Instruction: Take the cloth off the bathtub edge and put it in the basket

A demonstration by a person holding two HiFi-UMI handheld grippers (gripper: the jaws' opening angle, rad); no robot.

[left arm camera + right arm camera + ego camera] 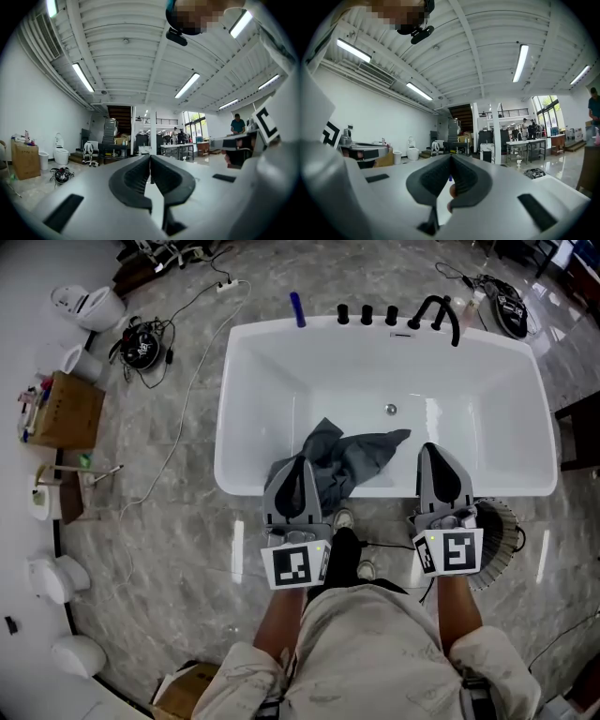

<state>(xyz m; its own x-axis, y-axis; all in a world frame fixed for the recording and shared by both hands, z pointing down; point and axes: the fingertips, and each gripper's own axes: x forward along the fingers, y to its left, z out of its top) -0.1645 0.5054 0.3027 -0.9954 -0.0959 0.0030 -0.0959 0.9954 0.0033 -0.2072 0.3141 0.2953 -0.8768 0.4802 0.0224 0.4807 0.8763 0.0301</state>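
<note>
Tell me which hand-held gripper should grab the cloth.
Left, probably. The left hand-held gripper is right at the cloth on the tub edge; the right hand-held gripper sits apart, by the basket.

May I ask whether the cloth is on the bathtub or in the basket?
On the bathtub: the cloth lies crumpled over its near edge.

right gripper (451,160): jaws closed tip to tip, pointing level | toilet (412,151): 9 o'clock of the jaws, by white wall | staircase (462,116): 12 o'clock | tables (524,144): 3 o'clock, people standing behind | ceiling strip light (520,63): 1 o'clock
</note>
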